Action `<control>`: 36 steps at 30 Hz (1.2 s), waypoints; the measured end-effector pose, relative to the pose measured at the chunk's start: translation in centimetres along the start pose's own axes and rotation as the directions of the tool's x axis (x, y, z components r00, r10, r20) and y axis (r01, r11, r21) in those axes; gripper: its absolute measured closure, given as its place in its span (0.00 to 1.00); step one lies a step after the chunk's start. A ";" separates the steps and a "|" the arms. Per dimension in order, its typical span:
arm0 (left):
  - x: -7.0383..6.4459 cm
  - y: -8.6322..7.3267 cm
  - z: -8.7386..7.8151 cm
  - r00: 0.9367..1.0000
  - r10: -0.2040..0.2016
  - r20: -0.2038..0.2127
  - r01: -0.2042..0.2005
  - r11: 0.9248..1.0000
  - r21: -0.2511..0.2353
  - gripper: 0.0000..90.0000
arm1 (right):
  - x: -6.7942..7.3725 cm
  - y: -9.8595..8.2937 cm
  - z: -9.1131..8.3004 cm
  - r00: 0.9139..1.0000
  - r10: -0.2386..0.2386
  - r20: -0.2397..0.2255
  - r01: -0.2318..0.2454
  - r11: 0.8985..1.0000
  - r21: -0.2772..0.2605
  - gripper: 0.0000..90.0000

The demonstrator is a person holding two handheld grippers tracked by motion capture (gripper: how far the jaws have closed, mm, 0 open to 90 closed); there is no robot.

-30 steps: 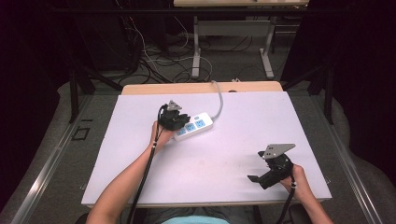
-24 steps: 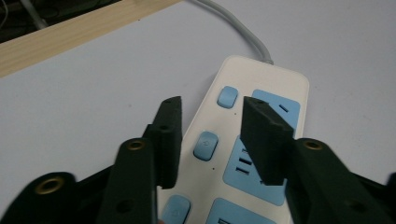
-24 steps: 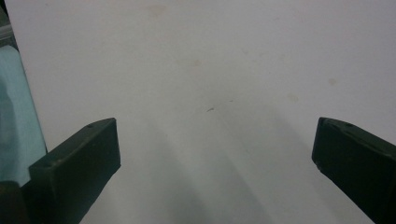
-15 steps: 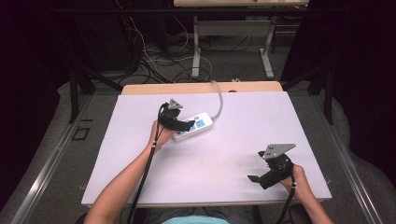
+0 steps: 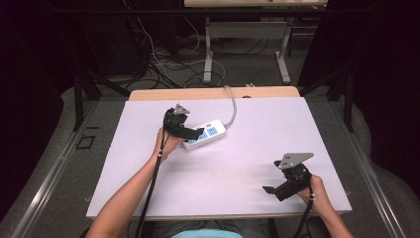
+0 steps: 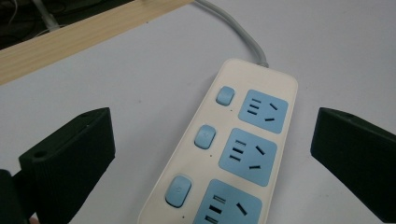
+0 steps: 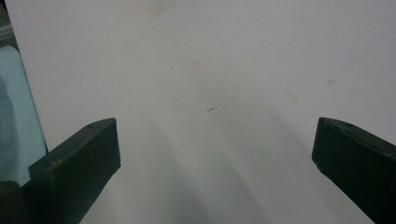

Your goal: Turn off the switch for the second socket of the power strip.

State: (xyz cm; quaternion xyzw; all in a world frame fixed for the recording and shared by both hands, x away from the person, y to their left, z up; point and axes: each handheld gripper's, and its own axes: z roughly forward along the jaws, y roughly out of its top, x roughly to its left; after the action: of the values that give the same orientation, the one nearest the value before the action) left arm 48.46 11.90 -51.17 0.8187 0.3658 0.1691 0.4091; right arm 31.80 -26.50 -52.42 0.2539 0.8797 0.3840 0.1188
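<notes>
— White laminate covers the table [image 5: 257, 148], with a wooden edge [image 5: 213, 93] along its far side. What do we see lying on it?

— We see 1 power strip [image 5: 205, 135], cream-bodied, lying flat in the far-left part of the table, near the wooden edge. Its grey cord [image 5: 231, 106] runs from the far end, curves toward that edge and passes over it.

— How do we read the strip in the left gripper view?

— There we count 3 blue sockets [image 6: 248, 156] in a row along the strip and 3 blue switches [image 6: 205, 136] beside them, 1 per socket. The nearest socket is cut off by the bottom of the view.

— Where do we place the left gripper [image 5: 194, 133]?

— At the strip's near end, held in the left hand [image 5: 167, 144]. Its jaws stand wide apart, 1 on either side of the strip, and we see bare table between each jaw and the strip's body, so they touch nothing.

— And the right gripper [image 5: 267, 189]?

— We find it at the near-right part of the table, well apart from the strip, held in the right hand [image 5: 313, 191], with its grey plate [image 5: 293, 159] on top. Its jaws are likewise spread wide, with bare white table between them in the right gripper view. A pale blue-green cloth [image 7: 14, 121] shows at the left margin of that view.

— What lies beyond the table?

— We make out loose cables [image 5: 163, 64] on the floor and the legs of another table [image 5: 245, 39].
</notes>
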 end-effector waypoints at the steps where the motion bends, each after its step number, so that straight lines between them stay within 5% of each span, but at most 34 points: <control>1: -0.1 0.0 -0.1 1.000 -0.005 0.002 0.005 1.000 0.004 0.00 | 0.0 0.0 0.0 1.000 -0.006 0.000 0.006 1.000 -0.001 0.01; 16: -0.2 -0.4 -1.0 1.000 0.018 -0.022 -0.018 1.000 0.015 0.00 | 0.1 0.0 0.0 1.000 0.006 -0.001 -0.006 1.000 0.006 0.01; 36: -0.5 -2.8 -5.3 0.993 0.046 -0.107 -0.043 0.999 0.026 0.00 | 0.1 0.0 0.0 1.000 0.002 0.001 -0.002 1.000 0.004 0.01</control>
State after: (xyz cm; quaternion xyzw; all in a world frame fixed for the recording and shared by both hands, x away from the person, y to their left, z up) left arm 43.72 15.52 -50.19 0.8213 0.3708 0.2175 0.3751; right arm 31.72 -26.40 -52.43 0.2551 0.8801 0.3824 0.1185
